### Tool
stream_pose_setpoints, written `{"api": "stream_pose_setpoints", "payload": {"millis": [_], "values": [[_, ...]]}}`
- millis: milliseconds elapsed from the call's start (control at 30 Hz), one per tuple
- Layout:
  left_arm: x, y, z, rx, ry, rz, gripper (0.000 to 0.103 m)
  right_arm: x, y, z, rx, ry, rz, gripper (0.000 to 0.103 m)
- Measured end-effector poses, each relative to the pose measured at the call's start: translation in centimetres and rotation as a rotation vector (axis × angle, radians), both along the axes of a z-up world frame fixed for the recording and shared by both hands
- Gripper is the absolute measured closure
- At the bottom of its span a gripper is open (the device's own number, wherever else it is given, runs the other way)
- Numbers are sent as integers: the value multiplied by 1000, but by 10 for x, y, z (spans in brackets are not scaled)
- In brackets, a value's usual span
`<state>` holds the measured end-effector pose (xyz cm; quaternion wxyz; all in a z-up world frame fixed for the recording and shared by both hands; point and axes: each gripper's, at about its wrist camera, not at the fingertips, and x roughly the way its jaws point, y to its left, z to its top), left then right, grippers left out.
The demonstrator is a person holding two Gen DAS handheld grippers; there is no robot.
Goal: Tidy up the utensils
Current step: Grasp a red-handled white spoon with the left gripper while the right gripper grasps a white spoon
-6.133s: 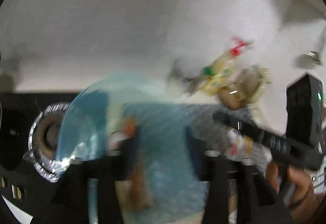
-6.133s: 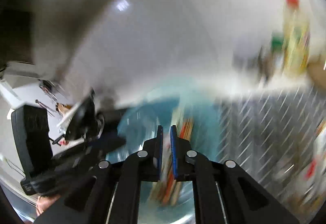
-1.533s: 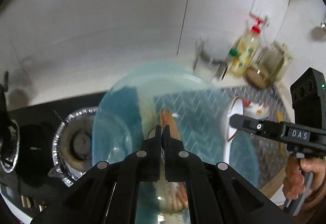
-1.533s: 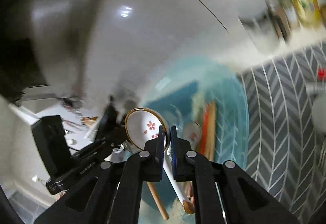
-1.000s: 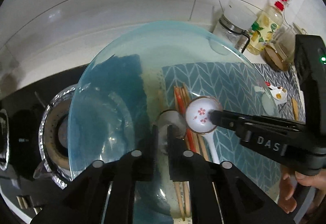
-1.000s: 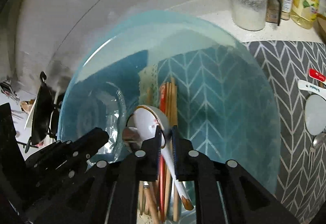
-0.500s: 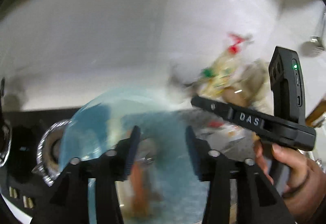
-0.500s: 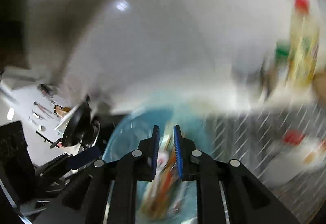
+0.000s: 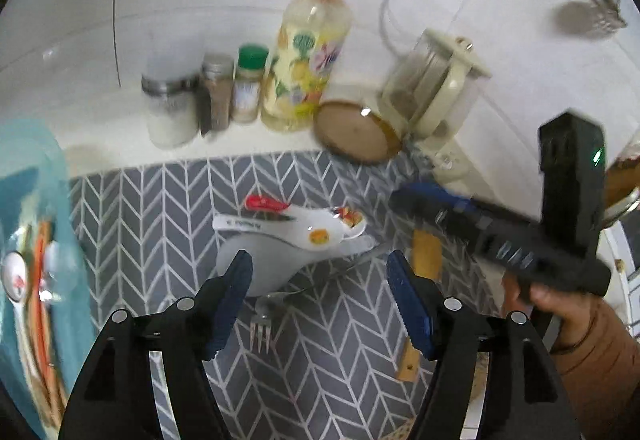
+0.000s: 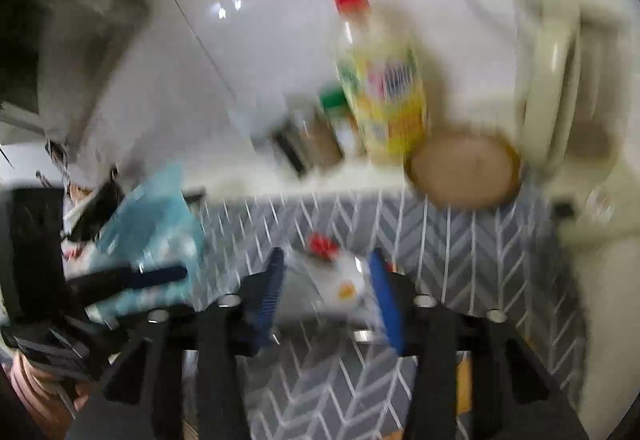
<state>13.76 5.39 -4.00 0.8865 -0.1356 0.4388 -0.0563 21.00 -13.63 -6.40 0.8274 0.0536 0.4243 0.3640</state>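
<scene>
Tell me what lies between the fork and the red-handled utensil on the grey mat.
In the left wrist view, the white spoons lie between the fork and the red-handled utensil.

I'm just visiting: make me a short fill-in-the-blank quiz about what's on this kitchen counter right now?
1. The soap bottle has a ____ pump.
2. The fork lies on the ____-patterned grey mat.
3. The left gripper has its jaws ____.
4. The chopsticks lie in the ____ glass plate.

Answers: red; chevron; open; blue
</scene>
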Motion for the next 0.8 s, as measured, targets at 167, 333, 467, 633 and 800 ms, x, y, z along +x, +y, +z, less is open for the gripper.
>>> {"api": "stream_pose_setpoints", "payload": {"millis": [167,333,467,633,800], "values": [[3,5,-11,56,41,40,33,12,16,-53,-3,74,14,72],[5,13,-8,70,52,79,33,25,34,-76,-19,84,18,72],[14,17,-7,83,55,92,33,21,50,-85,-76,62,102,94],[42,6,-11,107,57,19,33,10,8,-79,-41,88,128,97],[85,-30,-28,138,83,-127,33,8,-56,-77,-88,111,104,97]]}}
